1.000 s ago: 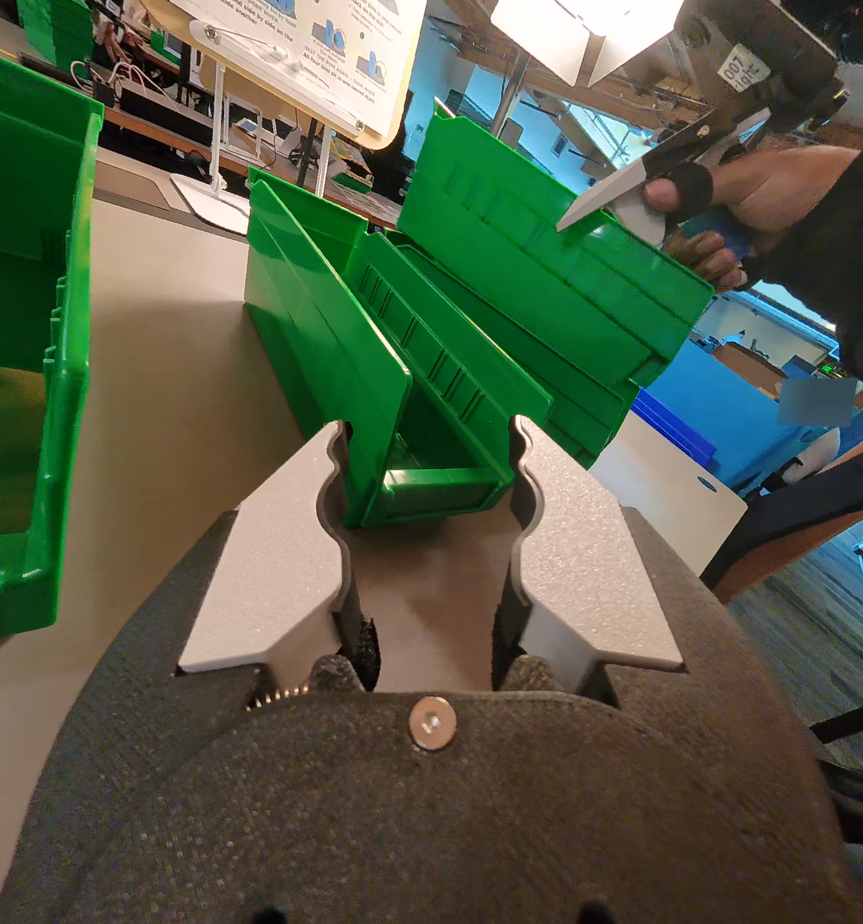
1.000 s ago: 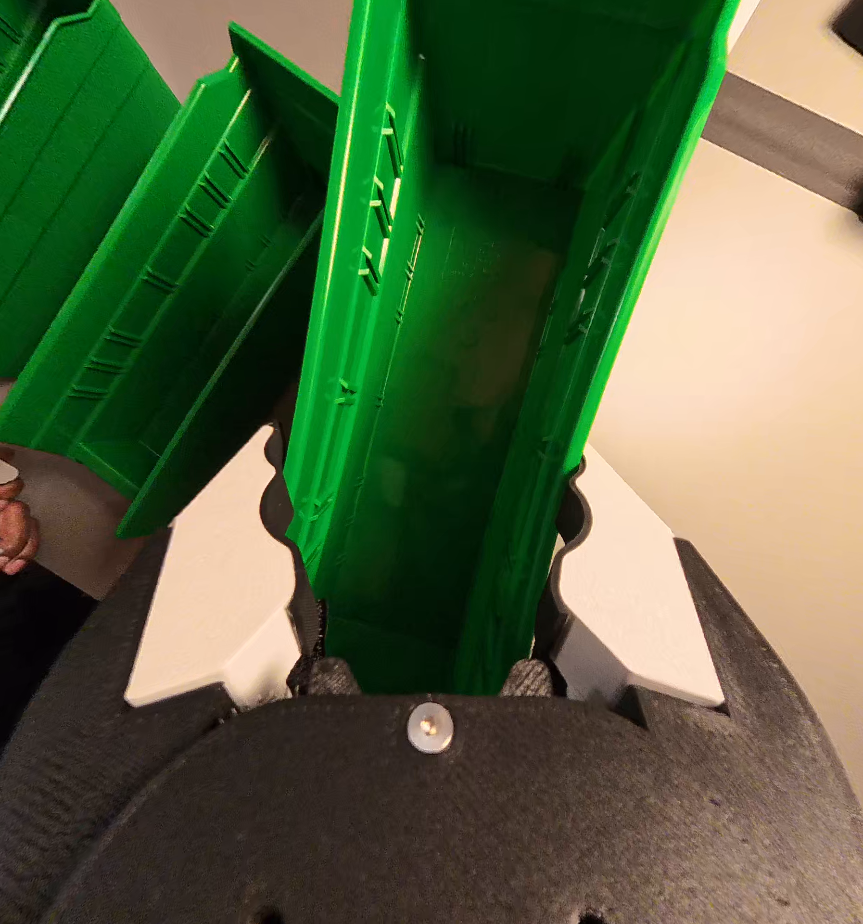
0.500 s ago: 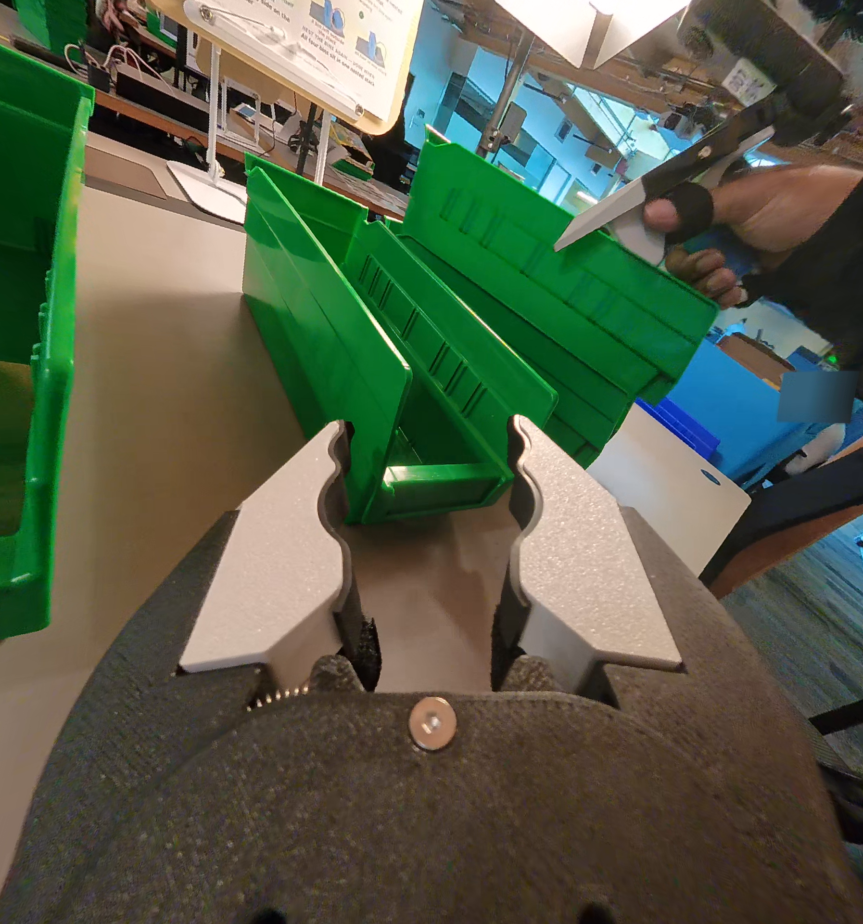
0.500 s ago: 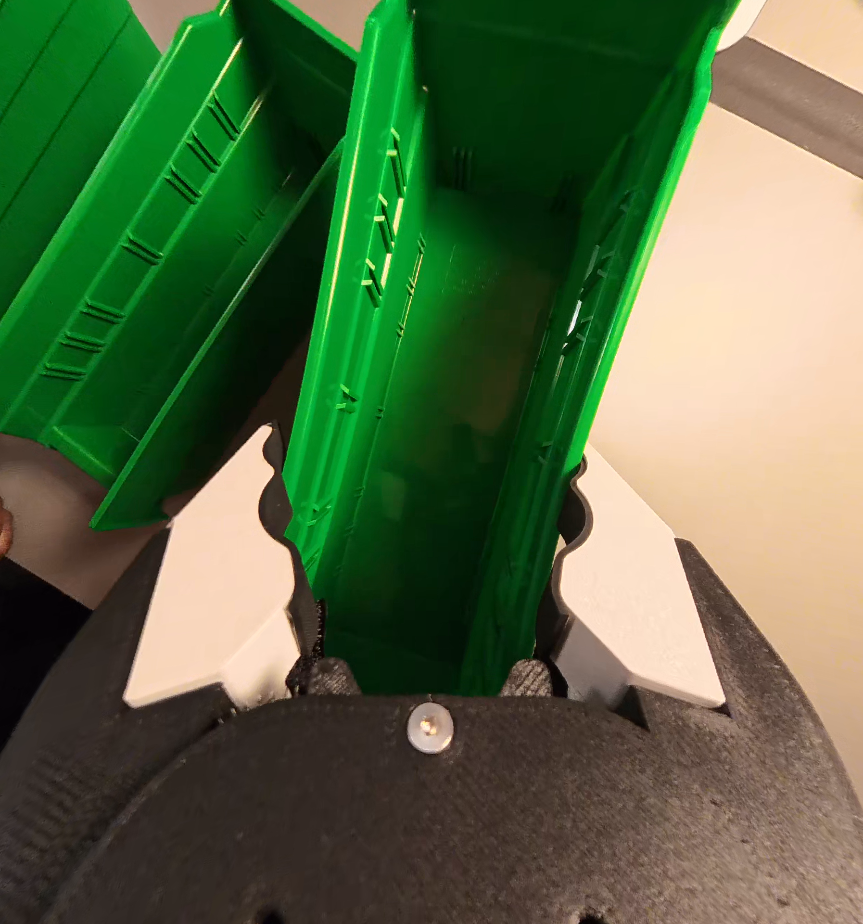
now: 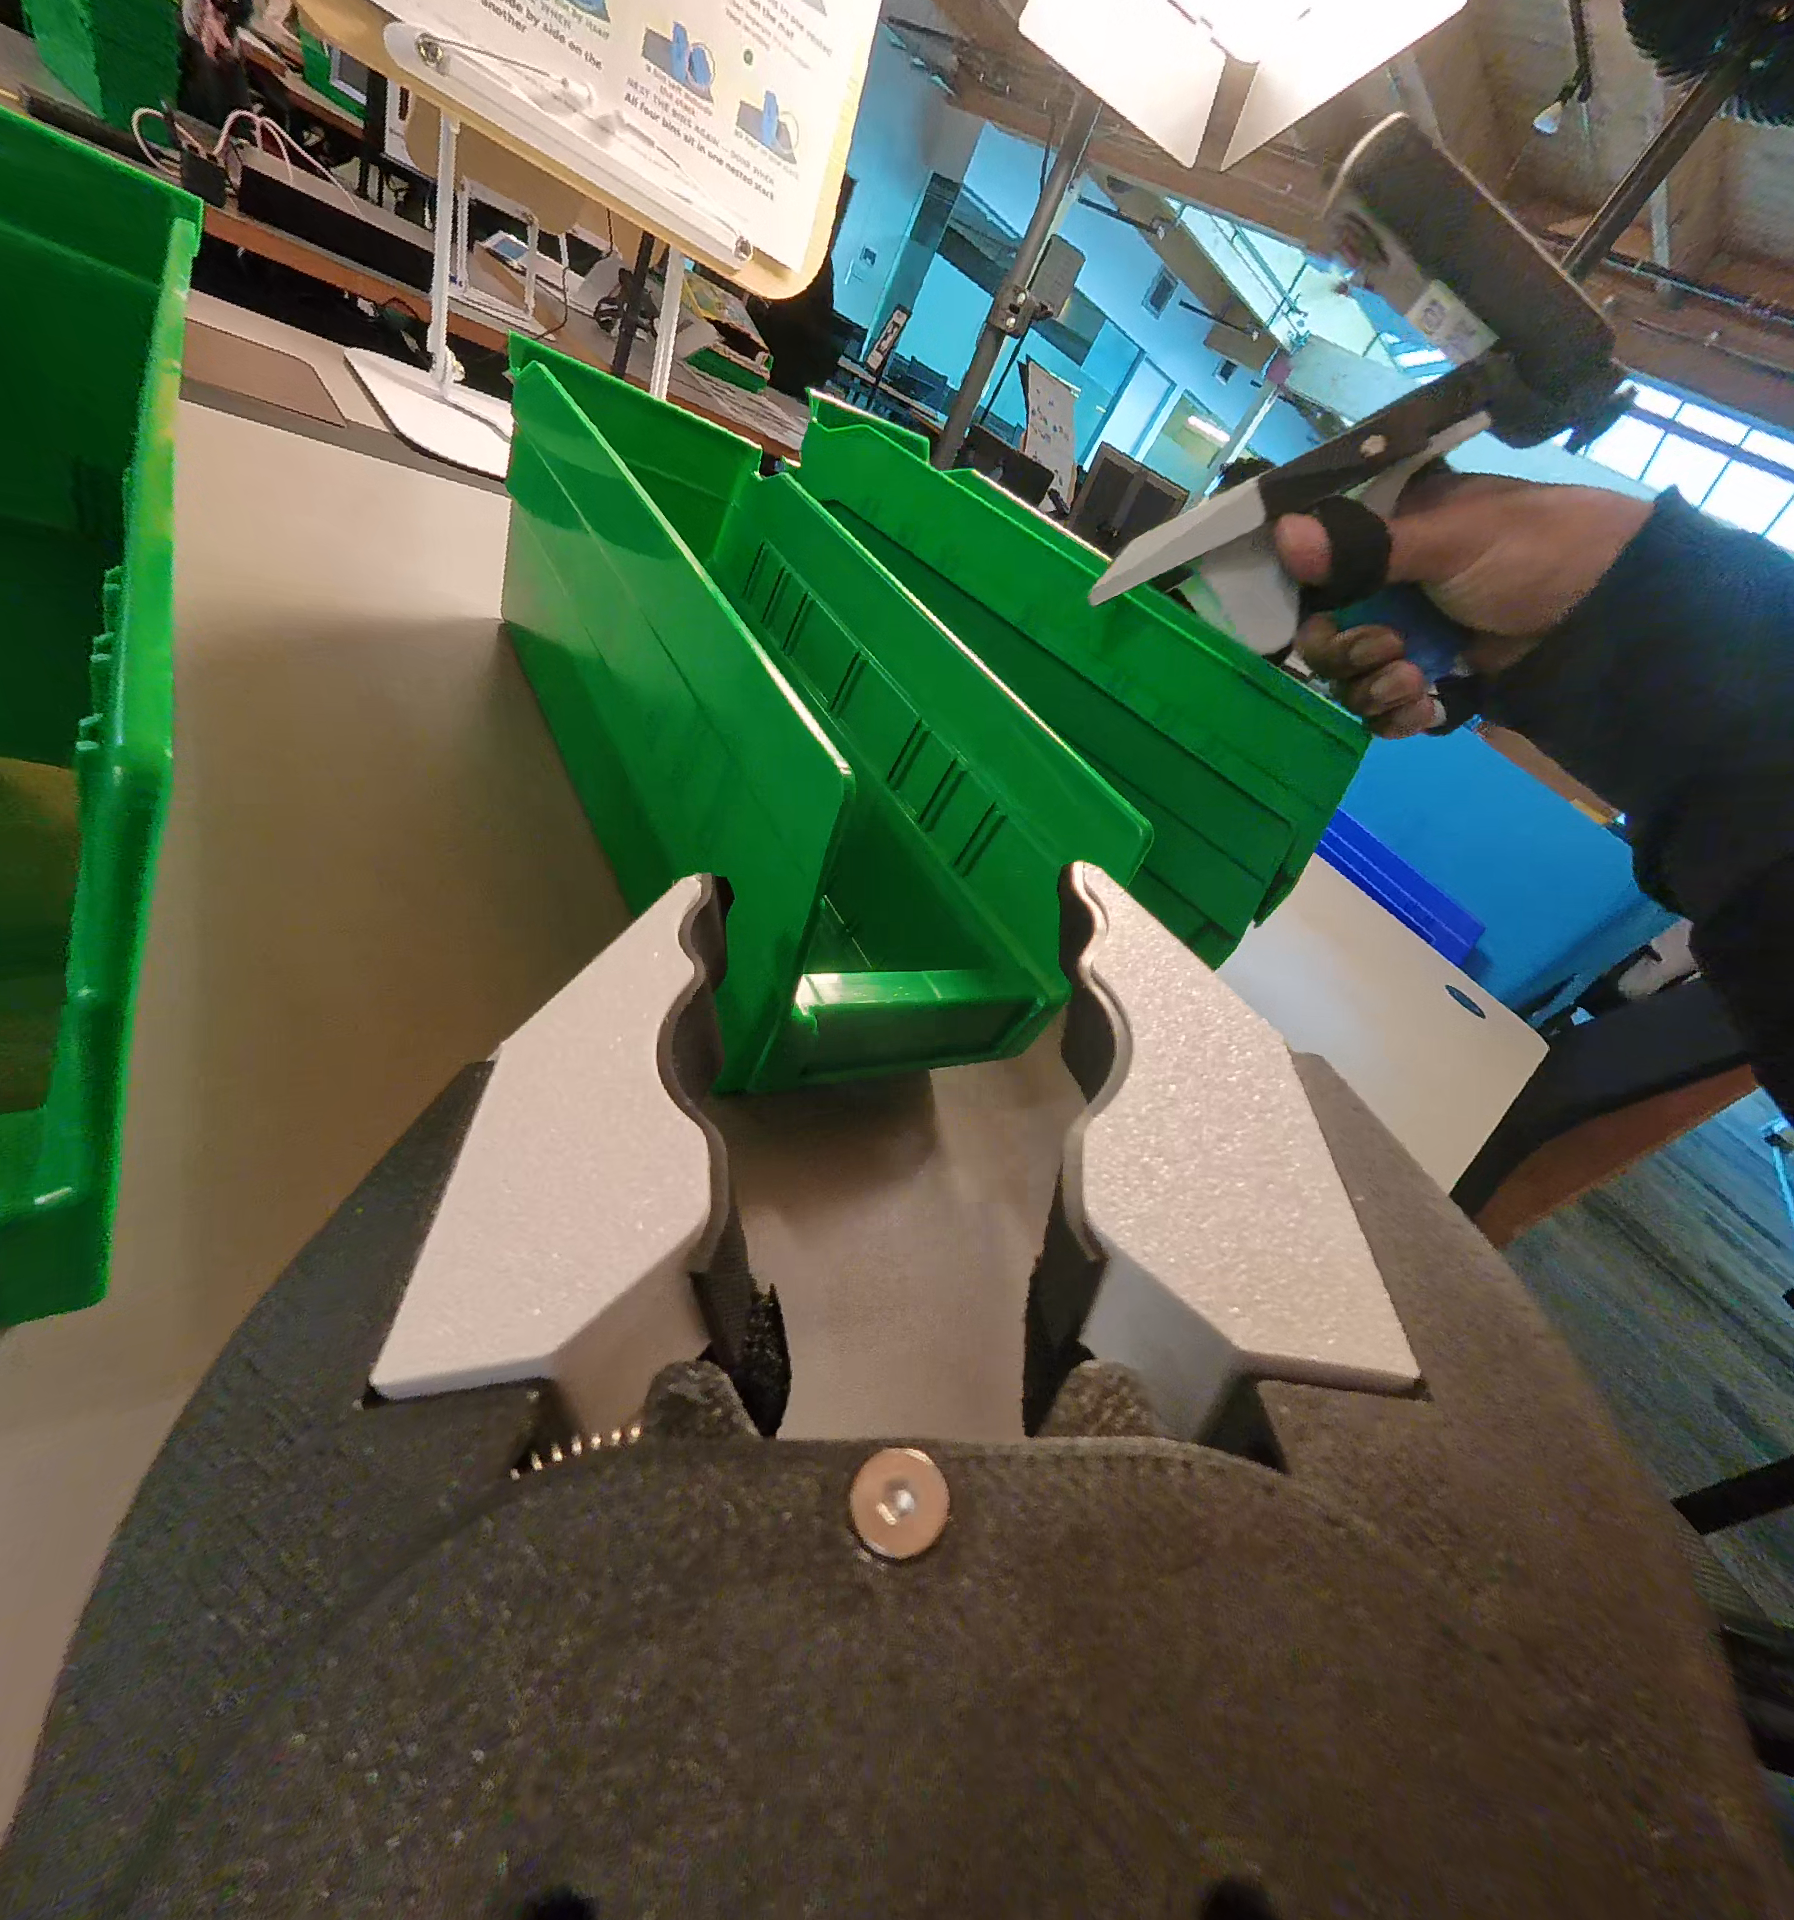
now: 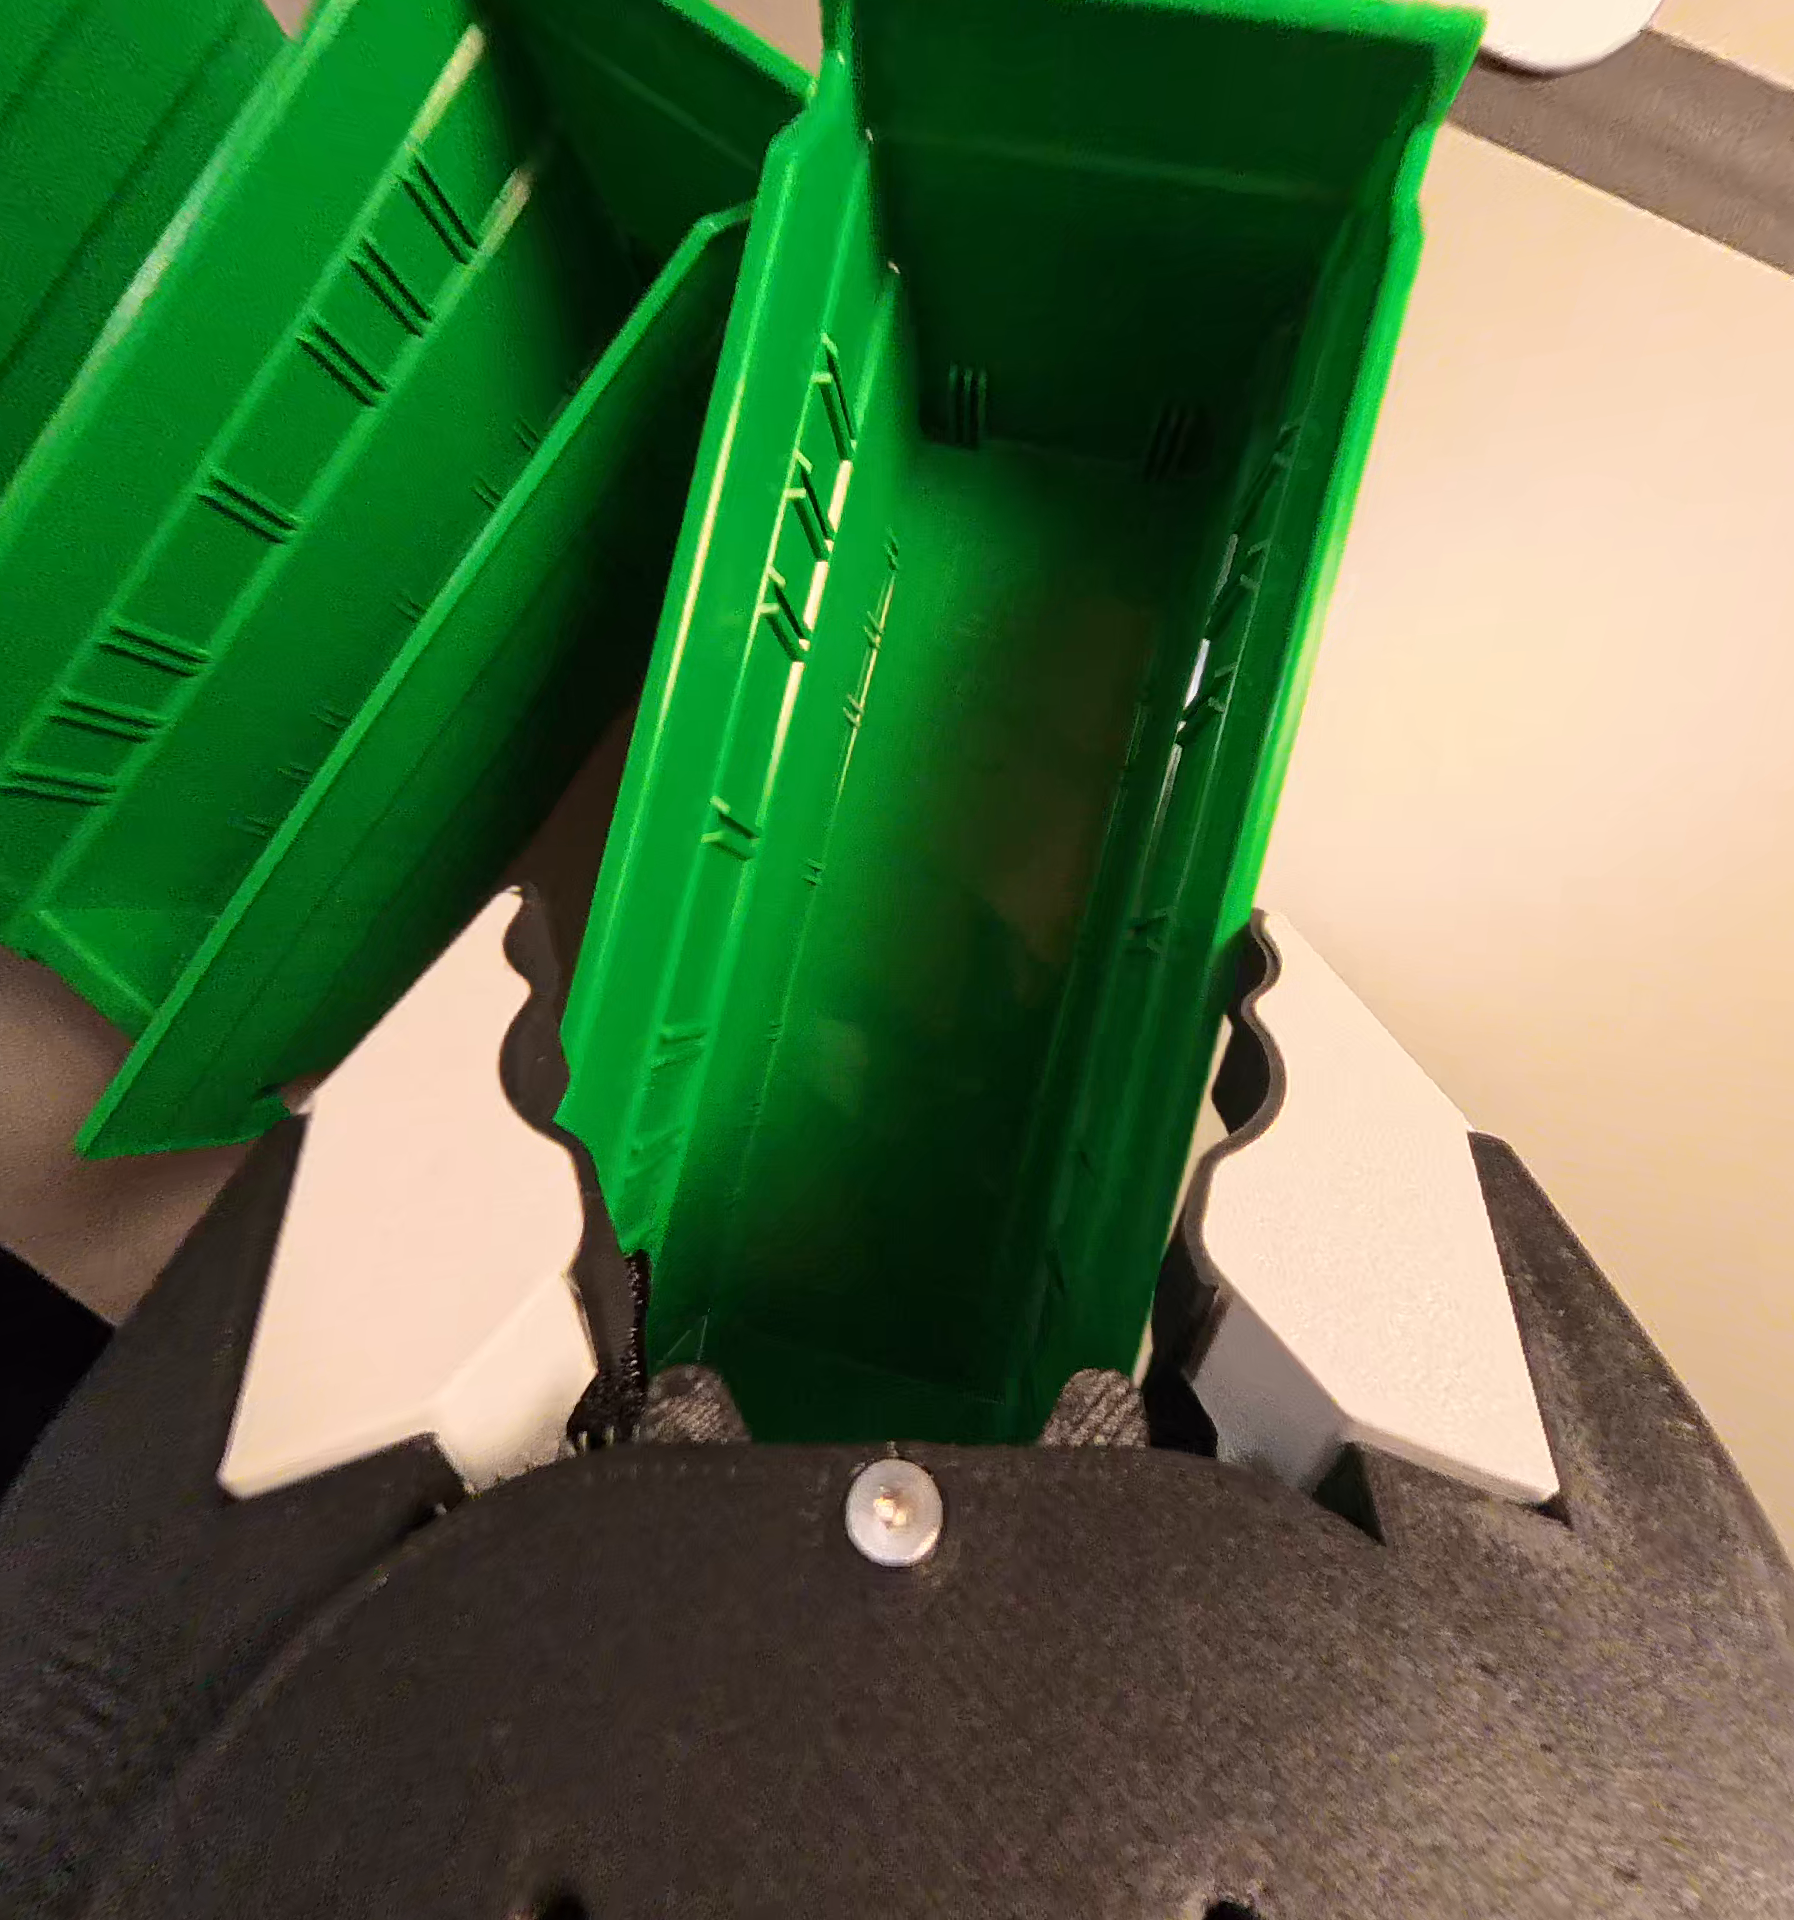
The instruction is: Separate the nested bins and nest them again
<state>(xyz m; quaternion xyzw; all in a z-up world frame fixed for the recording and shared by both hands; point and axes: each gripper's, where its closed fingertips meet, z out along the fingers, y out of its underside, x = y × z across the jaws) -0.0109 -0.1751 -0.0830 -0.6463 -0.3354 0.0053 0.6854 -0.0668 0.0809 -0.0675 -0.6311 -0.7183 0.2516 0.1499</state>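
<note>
Our right gripper (image 6: 888, 1081) is clamped across the near end of a narrow green bin (image 6: 976, 779), pads pressed on both side walls, held just beside the other bin (image 6: 280, 582) on the beige table (image 6: 1599, 727). Our left gripper (image 5: 888, 987) stands open around that resting bin's near end (image 5: 903, 1013), seemingly not pressing. To nest cleanly, we should probably line the walls up parallel before lowering, and steady the resting bin.

Bins (image 5: 831, 727) side by side on table (image 5: 353, 727)
</note>
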